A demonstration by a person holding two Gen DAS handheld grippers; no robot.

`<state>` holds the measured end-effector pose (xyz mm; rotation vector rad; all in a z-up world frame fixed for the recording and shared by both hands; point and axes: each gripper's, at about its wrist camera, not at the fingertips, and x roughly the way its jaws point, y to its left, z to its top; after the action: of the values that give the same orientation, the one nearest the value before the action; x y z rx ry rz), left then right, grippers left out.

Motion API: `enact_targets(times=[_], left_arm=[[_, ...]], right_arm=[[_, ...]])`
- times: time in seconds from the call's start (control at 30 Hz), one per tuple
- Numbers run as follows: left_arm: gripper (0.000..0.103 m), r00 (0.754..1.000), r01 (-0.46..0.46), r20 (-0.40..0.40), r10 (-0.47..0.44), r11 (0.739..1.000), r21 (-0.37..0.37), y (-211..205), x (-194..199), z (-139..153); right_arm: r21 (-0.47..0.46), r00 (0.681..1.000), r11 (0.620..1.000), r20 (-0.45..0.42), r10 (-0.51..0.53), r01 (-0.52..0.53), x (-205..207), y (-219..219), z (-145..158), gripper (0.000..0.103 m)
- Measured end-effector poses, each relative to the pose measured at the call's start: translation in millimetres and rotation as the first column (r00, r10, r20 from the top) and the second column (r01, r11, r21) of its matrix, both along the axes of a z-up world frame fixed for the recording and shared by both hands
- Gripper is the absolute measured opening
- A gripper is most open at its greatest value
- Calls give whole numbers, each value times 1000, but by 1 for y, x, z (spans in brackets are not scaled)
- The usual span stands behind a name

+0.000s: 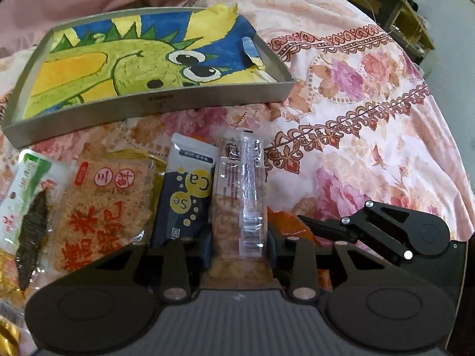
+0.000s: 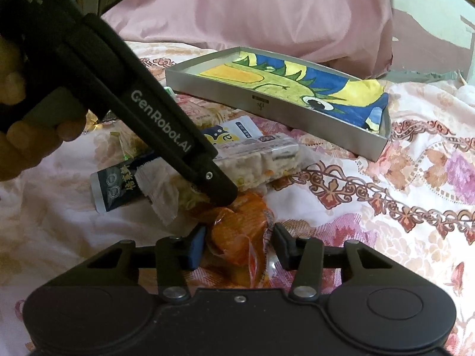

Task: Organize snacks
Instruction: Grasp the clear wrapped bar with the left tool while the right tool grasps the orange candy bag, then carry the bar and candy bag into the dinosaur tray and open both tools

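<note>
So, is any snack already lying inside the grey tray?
No, the grey tray holds only the dinosaur drawing; no snack lies in it.

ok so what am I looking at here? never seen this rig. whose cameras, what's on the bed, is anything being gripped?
There is no robot arm. A person holds a handheld two-finger gripper in each hand, and each gripper carries a fisheye camera looking forward along its fingers. One picture is from the left gripper, the other from the right.

The surface is a floral bedspread. On it sits a shallow grey tray lined with a cartoon dinosaur picture, with no snacks in it yet. In front lie loose snacks: a seaweed pack, a rice cracker pack, a dark sachet.

The left gripper has its pads against a clear-wrapped grain bar. The right gripper straddles an orange snack pack; its pads look close, but contact is not clear. The person's hand shows in the right view.
</note>
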<state>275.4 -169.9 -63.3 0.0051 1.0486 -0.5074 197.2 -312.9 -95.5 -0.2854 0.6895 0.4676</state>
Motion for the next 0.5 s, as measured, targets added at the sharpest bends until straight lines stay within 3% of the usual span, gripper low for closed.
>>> enact_targets(times=[0.5], left_arm=[[37,982,-91,173,82,995,47,4,-23,55]], right_arm=[[-149,985,989,174,24,2,-20,7,15,48]])
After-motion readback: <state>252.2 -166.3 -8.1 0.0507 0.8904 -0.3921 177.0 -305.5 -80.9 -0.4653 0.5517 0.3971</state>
